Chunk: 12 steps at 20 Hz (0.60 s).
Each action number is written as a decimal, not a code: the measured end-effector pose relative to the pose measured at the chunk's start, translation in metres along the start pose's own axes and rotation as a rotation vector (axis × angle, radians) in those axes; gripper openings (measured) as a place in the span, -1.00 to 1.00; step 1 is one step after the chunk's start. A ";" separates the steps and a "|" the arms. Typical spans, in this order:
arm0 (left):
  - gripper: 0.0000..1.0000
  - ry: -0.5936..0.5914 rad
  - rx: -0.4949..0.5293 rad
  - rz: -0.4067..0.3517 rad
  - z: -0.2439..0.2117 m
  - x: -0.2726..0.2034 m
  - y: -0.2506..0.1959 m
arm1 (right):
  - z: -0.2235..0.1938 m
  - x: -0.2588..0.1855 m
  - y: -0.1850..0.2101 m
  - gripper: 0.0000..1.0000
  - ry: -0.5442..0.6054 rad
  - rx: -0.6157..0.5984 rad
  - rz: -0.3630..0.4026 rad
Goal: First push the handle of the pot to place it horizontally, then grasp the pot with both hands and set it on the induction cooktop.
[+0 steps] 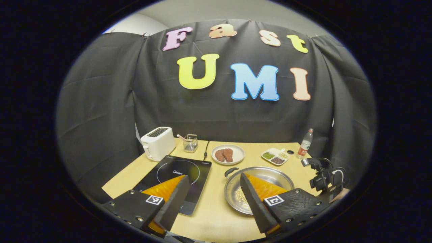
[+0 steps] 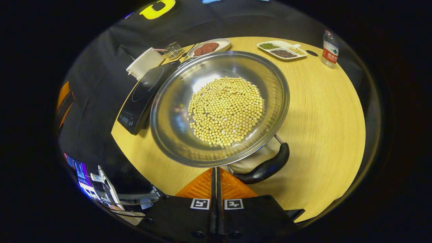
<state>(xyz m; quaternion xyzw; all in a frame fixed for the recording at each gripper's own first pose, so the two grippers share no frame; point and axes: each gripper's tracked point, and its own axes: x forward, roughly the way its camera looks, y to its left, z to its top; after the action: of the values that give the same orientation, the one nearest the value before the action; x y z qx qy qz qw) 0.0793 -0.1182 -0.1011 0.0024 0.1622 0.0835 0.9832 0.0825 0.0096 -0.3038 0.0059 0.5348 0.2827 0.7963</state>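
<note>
Right gripper view showed the pot (image 2: 219, 108), full of yellow beans, lying directly ahead of the right gripper (image 2: 216, 175), whose 2 fingers were pressed together on nothing. Its near handle (image 2: 266, 167) sat just beyond the fingertips and a little to their right, its long axis running slantwise along the pot's rim. I judged this gripper the nearer one for the push. Left gripper view had the left gripper (image 1: 212, 199) spread wide, hanging back from the pot (image 1: 258, 189), with the induction cooktop (image 1: 175, 177) just left of the pot.
</note>
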 end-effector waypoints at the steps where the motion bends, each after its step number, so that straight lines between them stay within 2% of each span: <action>1: 0.84 0.003 -0.002 -0.003 -0.001 0.002 -0.003 | 0.002 -0.001 -0.004 -0.96 -0.002 0.004 -0.003; 4: 0.84 0.006 -0.007 -0.009 0.001 0.007 -0.010 | 0.007 -0.004 -0.018 -0.96 -0.008 0.026 -0.007; 5: 0.76 0.007 -0.009 -0.015 0.001 0.007 -0.013 | 0.011 -0.005 -0.026 -0.96 -0.013 0.032 -0.016; 6: 0.84 0.010 -0.006 -0.020 0.002 0.008 -0.016 | 0.012 -0.006 -0.032 -0.96 -0.017 0.037 -0.026; 12: 0.84 0.010 0.017 -0.008 0.003 0.012 -0.025 | 0.020 -0.011 -0.075 -0.96 -0.013 0.064 -0.087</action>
<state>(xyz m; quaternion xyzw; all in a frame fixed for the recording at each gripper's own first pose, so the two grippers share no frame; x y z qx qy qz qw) 0.0958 -0.1413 -0.1025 0.0099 0.1677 0.0783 0.9827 0.1302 -0.0523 -0.3096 0.0101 0.5380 0.2306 0.8107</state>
